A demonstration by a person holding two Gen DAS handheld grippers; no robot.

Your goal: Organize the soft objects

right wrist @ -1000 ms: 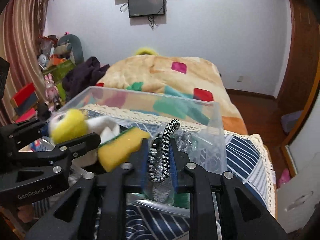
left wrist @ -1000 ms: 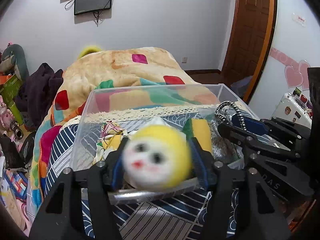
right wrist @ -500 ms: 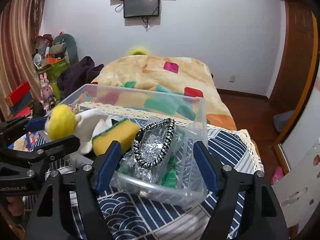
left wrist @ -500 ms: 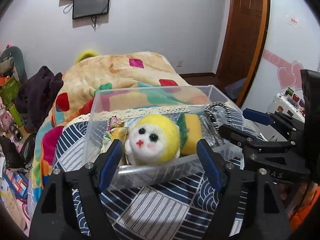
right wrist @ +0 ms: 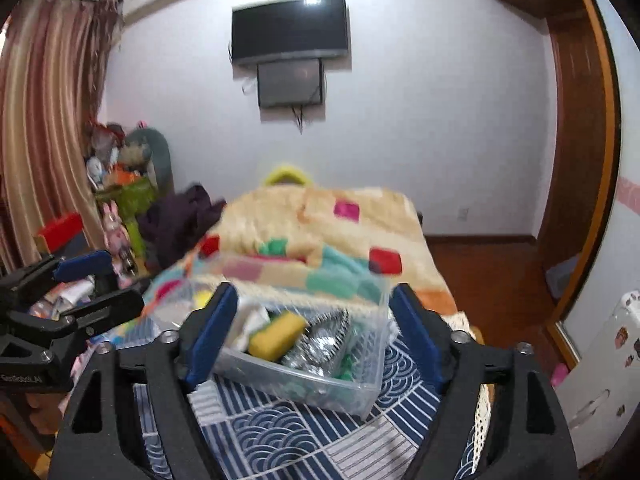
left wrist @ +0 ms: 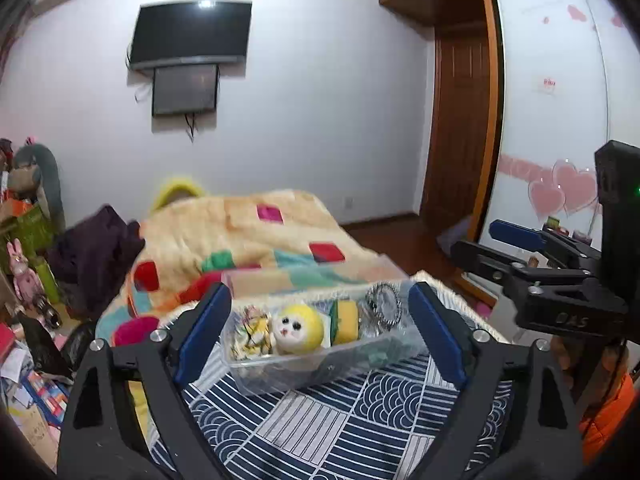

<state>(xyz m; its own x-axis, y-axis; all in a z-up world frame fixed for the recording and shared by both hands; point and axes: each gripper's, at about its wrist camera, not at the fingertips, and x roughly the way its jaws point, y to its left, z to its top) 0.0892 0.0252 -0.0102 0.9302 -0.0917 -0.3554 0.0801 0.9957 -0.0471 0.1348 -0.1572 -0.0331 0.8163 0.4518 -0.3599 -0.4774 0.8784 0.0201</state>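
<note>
Both grippers, left gripper (left wrist: 320,328) and right gripper (right wrist: 312,336), are wide open and hold nothing. At 12 o'clock from each sits the clear box (left wrist: 280,376) on the blue cloth (left wrist: 360,432). Inside are the yellow plush doll (left wrist: 298,328), yellow sponge (left wrist: 346,322) and shiny pouch (right wrist: 320,340). They look light and squishy; pinch each gently across its middle.

Left gripper (left wrist: 320,328) jaws spread wide, right gripper (right wrist: 312,336) likewise, both empty

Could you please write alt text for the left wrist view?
The open left gripper frames a clear plastic bin on a blue patterned cloth, holding a yellow-hooded plush toy, a yellow sponge and a striped band. The right gripper is at right.
</note>
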